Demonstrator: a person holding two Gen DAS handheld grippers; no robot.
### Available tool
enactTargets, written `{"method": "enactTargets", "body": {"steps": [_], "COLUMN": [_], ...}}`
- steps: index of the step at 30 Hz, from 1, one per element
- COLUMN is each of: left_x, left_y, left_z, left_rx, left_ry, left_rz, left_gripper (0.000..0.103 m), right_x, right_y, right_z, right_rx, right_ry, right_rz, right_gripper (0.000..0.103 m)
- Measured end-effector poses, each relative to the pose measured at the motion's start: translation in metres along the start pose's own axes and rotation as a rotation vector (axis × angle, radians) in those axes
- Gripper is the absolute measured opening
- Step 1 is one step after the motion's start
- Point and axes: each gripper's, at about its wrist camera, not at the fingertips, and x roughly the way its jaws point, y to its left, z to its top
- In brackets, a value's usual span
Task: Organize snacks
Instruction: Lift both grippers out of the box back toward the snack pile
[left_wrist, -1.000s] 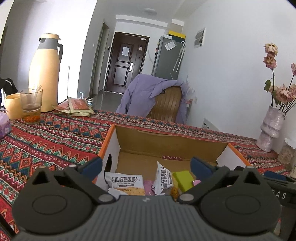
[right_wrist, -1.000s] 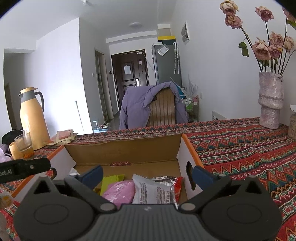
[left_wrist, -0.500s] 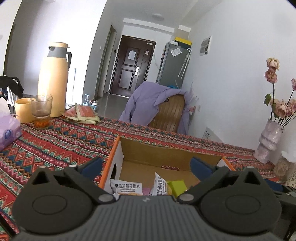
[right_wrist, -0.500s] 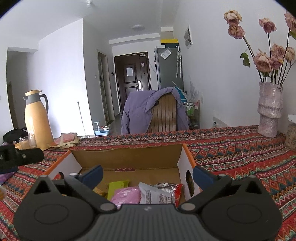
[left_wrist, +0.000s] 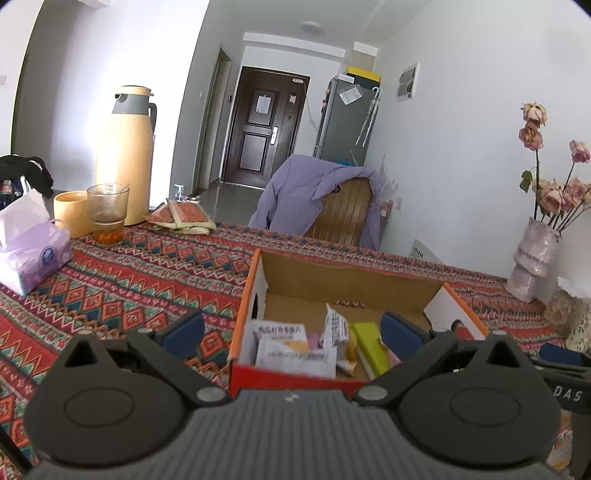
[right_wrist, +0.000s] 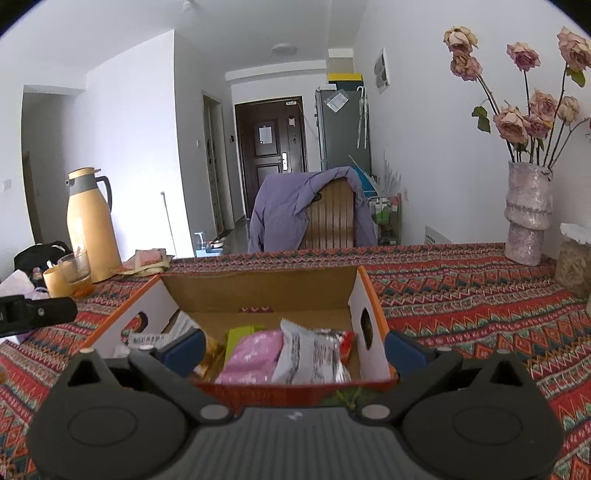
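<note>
Both grippers have drawn back and risen over the last second: the cardboard box (left_wrist: 343, 280) now shows its red near wall in both views, where before only the interior was seen, and a tissue pack (left_wrist: 31, 254) has come into the left view at 9 o'clock. The left gripper (left_wrist: 291, 330) hangs with its blue fingers spread wide and nothing between them; the right gripper (right_wrist: 293, 347) is likewise spread and empty.

The snacks lie inside the box, toward its near wall — a white oat-crisp packet (left_wrist: 295, 354), a yellow-green packet (left_wrist: 369, 343), a pink packet (right_wrist: 255, 356) and a silver-white wrapper (right_wrist: 310, 356). The box's far half is bare cardboard floor.

The patterned tablecloth (right_wrist: 461, 306) is open at 3 o'clock of the box up to the vase of dried roses (right_wrist: 528, 214), which stands near the wall edge. At 10 o'clock, well apart from the box, stand a yellow thermos (left_wrist: 125, 155), a glass (left_wrist: 108, 212) and a yellow cup (left_wrist: 70, 212), close together. Beyond the table's far edge — a chair draped with a purple jacket (left_wrist: 303, 192).
</note>
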Motion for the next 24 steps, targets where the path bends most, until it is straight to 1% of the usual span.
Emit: {"method": "enactTargets", "body": {"steps": [11, 24], "left_x": [-0.021, -0.042], "left_y": [0.013, 0.027], "left_z": [-0.028, -0.061], "left_rx": [0.018, 0.046], "left_ry": [0.056, 0.125], "left_rz": [0.005, 0.0], "left_gripper": [0.103, 0.103], "right_x": [-0.027, -0.044], "right_y": [-0.001, 0.015], "right_z": [-0.033, -0.064], "right_rx": [-0.006, -0.022], "right_ry": [0.065, 0.159], "right_rz": [0.01, 0.045], "right_gripper": [0.103, 0.103]}}
